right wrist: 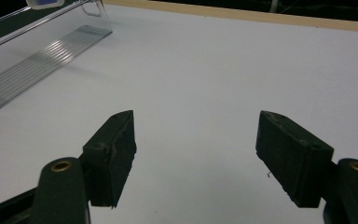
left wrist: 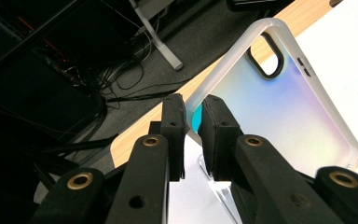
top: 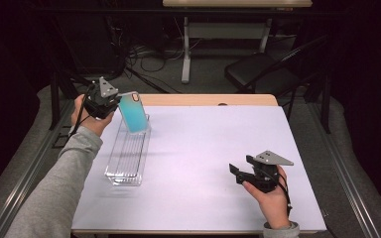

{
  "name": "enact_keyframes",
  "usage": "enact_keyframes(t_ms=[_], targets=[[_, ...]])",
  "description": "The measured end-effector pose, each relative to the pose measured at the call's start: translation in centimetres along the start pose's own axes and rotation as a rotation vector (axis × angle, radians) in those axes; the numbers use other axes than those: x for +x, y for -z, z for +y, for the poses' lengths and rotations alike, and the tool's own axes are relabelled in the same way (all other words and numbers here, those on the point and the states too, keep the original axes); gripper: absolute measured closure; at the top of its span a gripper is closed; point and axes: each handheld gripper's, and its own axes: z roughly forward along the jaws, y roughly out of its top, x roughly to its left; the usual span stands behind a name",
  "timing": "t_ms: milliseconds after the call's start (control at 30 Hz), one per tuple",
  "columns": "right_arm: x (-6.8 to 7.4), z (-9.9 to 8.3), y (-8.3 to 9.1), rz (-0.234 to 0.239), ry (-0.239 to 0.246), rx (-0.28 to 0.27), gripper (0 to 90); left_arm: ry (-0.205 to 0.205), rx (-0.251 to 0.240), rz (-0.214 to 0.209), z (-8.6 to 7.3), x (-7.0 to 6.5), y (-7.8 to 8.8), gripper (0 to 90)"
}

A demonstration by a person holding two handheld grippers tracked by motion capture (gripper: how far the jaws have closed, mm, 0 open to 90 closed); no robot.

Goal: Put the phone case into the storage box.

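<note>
**Ana:** High view first: the left tool [top: 115,97] is clamped on the corner of a phone case [top: 133,113] and holds it tilted over the far end of the clear tray [top: 127,154]. I can't tell from here whether the case's lower edge touches the tray or hangs just above it.

**Ben:** Left gripper view agrees on the grip. The pads are nearly together with only the case's [left wrist: 279,112] thin edge pinched between them, close to one corner. That is a small bite on a slick, flexible shell.

**Ana:** So my first worry is that it could pivot around that pinch point and swing, or slide out altogether if the hand tips further.

**Ben:** Second worry is the tray itself. It looks light and transparent; if the case catches its wall on the way down, the tray could skid across the surface [top: 203,148] or tip.

**Ana:** And a case let go while leaning might rest against the rim instead of lying flat inside.

**Ben:** The right tool [right wrist: 196,154] won't help as it stands. Its jaws are spread wide with nothing between them, hovering low over bare surface, well apart from the tray [right wrist: 37,60].

**Ana:** Then nothing is steadying the tray, so I'd say that's the weak spot.
</note>
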Motion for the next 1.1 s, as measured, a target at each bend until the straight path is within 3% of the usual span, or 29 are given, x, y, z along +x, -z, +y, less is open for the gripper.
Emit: enact_keyframes(t_ms=[667,1100], targets=[[-0.6,-0.5,-0.1,-0.018,-0.013,0.004,26.9,0.015,0.003,0.035,-0.8,1.4,-1.8,80.3],[-0.6,-0.6,0.0,-0.022,-0.022,0.01,27.0,-0.024,-0.006,0.059,-1.0,1.6,-3.0,80.4]])
